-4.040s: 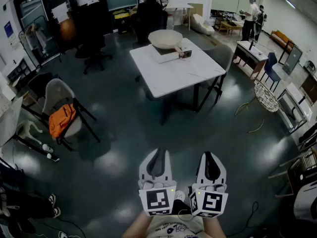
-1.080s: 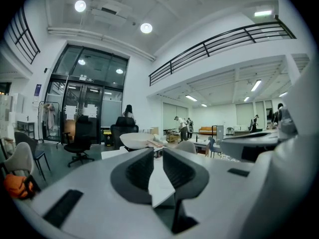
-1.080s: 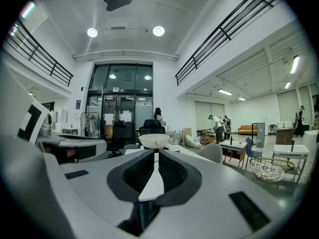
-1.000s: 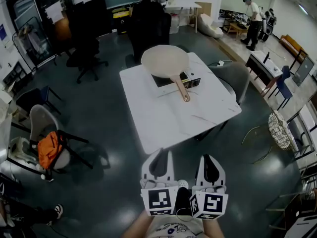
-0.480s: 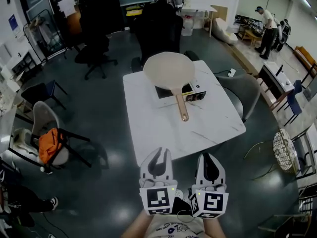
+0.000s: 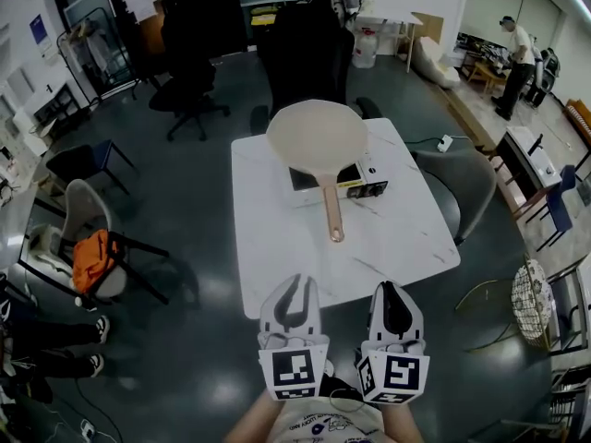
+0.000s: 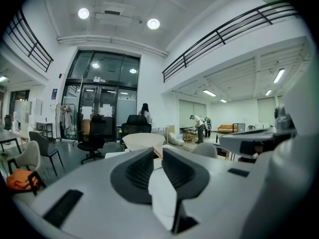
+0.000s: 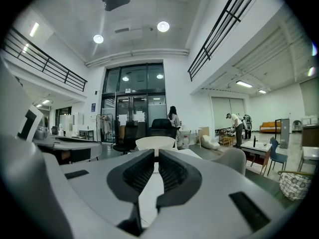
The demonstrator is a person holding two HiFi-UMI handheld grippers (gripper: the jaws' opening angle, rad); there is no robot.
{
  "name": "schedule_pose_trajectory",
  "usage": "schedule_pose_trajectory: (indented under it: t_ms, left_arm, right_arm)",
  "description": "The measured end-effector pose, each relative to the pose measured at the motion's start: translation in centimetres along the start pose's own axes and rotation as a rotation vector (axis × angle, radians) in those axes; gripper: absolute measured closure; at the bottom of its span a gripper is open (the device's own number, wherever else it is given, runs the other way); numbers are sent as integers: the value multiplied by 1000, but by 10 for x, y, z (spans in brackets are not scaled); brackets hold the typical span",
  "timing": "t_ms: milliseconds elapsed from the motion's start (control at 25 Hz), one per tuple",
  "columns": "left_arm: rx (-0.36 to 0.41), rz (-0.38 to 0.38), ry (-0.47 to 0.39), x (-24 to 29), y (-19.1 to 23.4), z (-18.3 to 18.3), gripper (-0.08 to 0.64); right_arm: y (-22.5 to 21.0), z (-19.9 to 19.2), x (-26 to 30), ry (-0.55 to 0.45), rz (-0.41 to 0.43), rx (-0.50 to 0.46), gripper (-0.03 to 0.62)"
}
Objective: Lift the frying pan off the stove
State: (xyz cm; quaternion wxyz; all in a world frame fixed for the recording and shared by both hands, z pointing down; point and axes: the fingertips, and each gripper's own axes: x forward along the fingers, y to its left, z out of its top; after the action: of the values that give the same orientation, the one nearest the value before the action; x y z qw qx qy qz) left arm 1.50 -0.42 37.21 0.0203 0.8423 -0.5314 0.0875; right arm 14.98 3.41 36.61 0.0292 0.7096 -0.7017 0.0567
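Observation:
A cream frying pan [image 6: 317, 135] with a copper-coloured handle [image 6: 331, 212] rests on a small portable stove [image 6: 358, 180] at the far side of a white table [image 6: 277, 247]. The handle points toward me. My left gripper [image 6: 294, 286] and right gripper [image 6: 390, 290] are side by side just short of the table's near edge, both shut with nothing between the jaws. The pan [image 7: 142, 140] shows far off past the left gripper [image 7: 157, 151]. It is equally distant in the right gripper view, the pan [image 8: 155, 143] lying beyond the right gripper [image 8: 156, 153].
A black office chair [image 6: 300, 49] stands behind the table and a grey chair [image 6: 459, 192] at its right side. A chair with an orange bag [image 6: 90, 261] is on the left. A person [image 6: 512, 40] stands far back right. A wire basket [image 6: 534, 298] sits at right.
The table with the pan and stove has come nearer and lower in the head view as I walk toward it. Both grippers stay shut and side by side.

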Motion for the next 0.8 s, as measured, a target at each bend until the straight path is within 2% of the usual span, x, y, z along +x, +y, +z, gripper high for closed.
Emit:
schedule_pose_trajectory:
  t_ms: [360, 800]
  left_arm:
    - [-14, 35, 21, 24, 17, -5, 495]
    - [-34, 17, 16, 92, 42, 8, 495]
  right_arm:
    - [6, -4, 32, 12, 36, 18, 555]
    - [3, 10, 100, 9, 46, 25, 555]
